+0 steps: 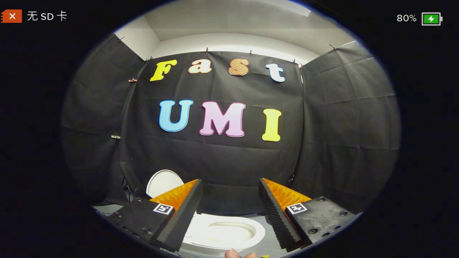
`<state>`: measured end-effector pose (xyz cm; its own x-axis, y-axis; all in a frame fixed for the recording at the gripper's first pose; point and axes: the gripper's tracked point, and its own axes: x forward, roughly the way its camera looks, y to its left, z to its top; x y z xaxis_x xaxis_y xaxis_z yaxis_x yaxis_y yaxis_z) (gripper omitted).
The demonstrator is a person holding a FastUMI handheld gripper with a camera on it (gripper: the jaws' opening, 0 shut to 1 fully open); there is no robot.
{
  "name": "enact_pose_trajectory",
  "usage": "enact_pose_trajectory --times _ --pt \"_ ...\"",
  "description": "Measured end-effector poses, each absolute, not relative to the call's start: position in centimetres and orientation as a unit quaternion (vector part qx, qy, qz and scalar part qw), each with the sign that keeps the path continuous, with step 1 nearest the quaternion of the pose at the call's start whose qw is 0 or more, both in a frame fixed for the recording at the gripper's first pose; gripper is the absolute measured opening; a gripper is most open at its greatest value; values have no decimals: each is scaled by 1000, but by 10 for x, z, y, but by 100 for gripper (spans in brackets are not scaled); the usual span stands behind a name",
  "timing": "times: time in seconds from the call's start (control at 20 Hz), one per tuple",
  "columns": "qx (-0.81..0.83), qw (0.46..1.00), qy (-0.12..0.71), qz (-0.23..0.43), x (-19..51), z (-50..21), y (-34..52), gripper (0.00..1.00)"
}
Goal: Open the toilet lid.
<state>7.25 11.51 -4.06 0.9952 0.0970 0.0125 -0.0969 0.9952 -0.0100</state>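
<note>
Nearest to us we list a fingertip [233,253] of the person, a small part showing at the bottom between the two fingers of the gripper [231,200]. Next we record the gripper itself: two wedge-shaped fingers with orange ribbed backs and black ridged foam pads, each carrying a small square black-and-white marker on its black bolted base. We note the left finger [179,211] and the right finger [279,211] as spread well apart, released, with nothing held between them and neither pad touching anything. Between and below the fingers we enter the white oval ceramic toilet bowl with its white seat ring [226,234], the ring lying flat around the open hollow of the bowl; its near left part is hidden behind the left finger. Beyond the left finger we catalogue the white rounded plastic toilet lid [163,182], standing raised and tilted back against the dark wall, apart from the seat ring and well clear of both pads; its lower edge is hidden by the left finger, so we cannot tell how it joins the bowl. Around the bowl we list a pale grey floor [260,218], seen in a narrow strip. Farther off we record the black cloth wall [229,165] of the booth, creased and pinned along its top edge by small clips. Farthest, above the cloth, we enter a white wall and ceiling [233,25].
</note>
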Motion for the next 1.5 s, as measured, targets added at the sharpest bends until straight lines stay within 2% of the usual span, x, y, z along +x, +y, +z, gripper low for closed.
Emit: enact_pose_trajectory --times 0.55,1.5 --pt "6 1000 -13 27 61 -38 79 99" --pt "2 999 -14 30 59 -43 87 99"
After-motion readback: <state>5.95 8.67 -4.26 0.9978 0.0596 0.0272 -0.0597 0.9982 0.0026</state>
